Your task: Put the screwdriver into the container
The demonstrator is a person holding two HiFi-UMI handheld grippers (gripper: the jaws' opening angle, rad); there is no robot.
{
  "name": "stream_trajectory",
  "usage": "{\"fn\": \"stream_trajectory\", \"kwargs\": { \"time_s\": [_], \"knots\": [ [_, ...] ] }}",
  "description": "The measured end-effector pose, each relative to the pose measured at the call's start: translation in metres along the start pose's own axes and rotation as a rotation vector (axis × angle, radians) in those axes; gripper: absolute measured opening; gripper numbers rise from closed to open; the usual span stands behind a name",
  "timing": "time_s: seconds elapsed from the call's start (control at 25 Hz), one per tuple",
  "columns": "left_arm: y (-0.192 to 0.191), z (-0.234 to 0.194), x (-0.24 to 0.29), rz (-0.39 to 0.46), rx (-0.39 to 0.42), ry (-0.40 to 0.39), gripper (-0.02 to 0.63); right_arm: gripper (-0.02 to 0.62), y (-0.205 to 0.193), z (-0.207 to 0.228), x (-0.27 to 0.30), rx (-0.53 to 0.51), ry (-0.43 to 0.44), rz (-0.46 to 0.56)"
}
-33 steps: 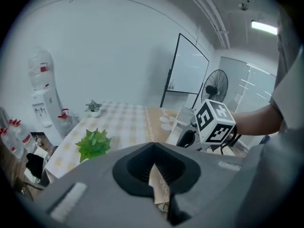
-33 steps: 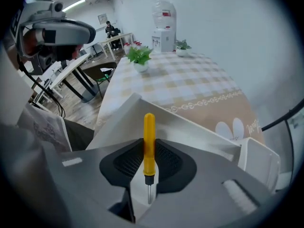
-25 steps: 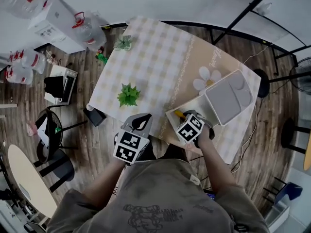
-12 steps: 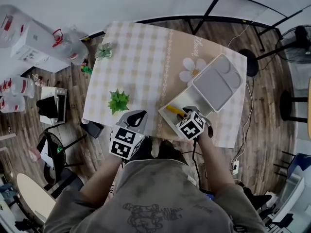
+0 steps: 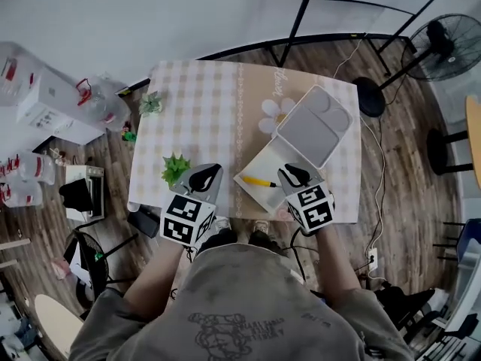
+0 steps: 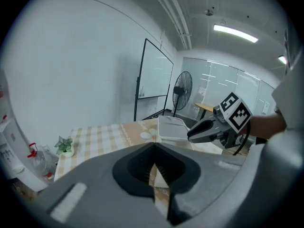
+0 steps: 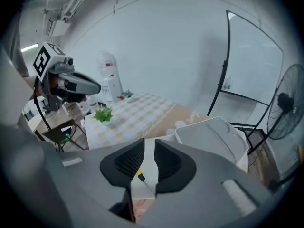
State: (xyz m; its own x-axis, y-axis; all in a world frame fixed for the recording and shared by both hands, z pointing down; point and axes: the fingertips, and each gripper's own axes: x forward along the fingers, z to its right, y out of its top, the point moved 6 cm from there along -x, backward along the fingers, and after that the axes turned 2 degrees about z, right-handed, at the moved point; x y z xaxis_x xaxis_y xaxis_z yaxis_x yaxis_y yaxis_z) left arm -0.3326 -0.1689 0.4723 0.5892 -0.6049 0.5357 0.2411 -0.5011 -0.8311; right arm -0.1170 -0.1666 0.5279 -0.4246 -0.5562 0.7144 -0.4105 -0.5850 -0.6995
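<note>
Starting at the left: leaving the potted plant (image 5: pixel 175 169) standing untouched on the checked table (image 5: pixel 203 104), just left of the left gripper (image 5: pixel 210 172). Parking that gripper over the table's near edge, jaws pressed together at the tips and clasping nothing, taking no part in the work.

Moving right: finding the screwdriver (image 5: pixel 259 181) now lying loose on the floor of the open container (image 5: pixel 264 159), yellow handle plainly showing, no longer sitting at the jaws of the right gripper (image 5: pixel 290 174) as it was half a second ago. Seeing it also in the right gripper view, lying below and beyond the pads and touching neither.

Further right: drawing the right gripper back toward the container's near-right corner, after hovering squarely over the container a second ago. Holding its jaws only slightly apart, a narrow slot between the pads, with nothing gripped in it.

At the far right: leaving the lid (image 5: pixel 316 125) swung open on the container's far-right side.

Reading all this as the release done and the retreat under way. Judging the goal as met, with the screwdriver resting wholly inside the container. Expecting little left beyond lifting both grippers away. Watching only for a jaw or sleeve catching the container's near wall while pulling back and jolting the tool. Leaving the lid alone, closing it not being asked for.
</note>
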Motion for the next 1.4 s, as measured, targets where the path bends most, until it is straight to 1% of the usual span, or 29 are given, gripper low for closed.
{"fn": "stream_trajectory", "kwargs": {
  "time_s": [0.28,0.44,0.52,0.68,0.84,0.92,1.04,1.12,1.28,1.4],
  "knots": [
    [0.062,0.01,-0.024,0.131,0.084,0.005,0.0,0.063,0.057,0.008,-0.072,0.14,-0.009,0.306],
    [0.095,0.02,-0.041,0.219,0.138,0.012,0.0,0.042,0.085,0.012,-0.114,0.177,-0.028,0.462],
    [0.11,0.024,-0.048,0.271,0.139,0.009,0.0,0.034,0.097,0.015,-0.133,0.182,-0.041,0.529],
    [0.135,0.031,-0.068,0.365,0.1,-0.006,0.0,0.028,0.114,0.013,-0.171,0.183,-0.064,0.631],
    [0.158,0.046,-0.089,0.413,0.126,-0.029,0.0,0.028,0.125,0.007,-0.208,0.18,-0.082,0.719],
    [0.163,0.051,-0.097,0.429,0.138,-0.035,0.0,0.028,0.125,0.004,-0.221,0.182,-0.087,0.743],
    [0.162,0.054,-0.101,0.431,0.15,-0.032,0.0,0.028,0.12,0.0,-0.234,0.177,-0.094,0.746],
    [0.157,0.055,-0.099,0.417,0.143,-0.036,0.0,0.026,0.114,-0.001,-0.236,0.173,-0.096,0.73],
    [0.141,0.058,-0.088,0.361,0.129,-0.044,0.0,0.026,0.1,-0.001,-0.226,0.188,-0.086,0.669],
    [0.138,0.06,-0.083,0.349,0.124,-0.056,0.0,0.026,0.095,0.0,-0.219,0.21,-0.082,0.654]
  ]
}}
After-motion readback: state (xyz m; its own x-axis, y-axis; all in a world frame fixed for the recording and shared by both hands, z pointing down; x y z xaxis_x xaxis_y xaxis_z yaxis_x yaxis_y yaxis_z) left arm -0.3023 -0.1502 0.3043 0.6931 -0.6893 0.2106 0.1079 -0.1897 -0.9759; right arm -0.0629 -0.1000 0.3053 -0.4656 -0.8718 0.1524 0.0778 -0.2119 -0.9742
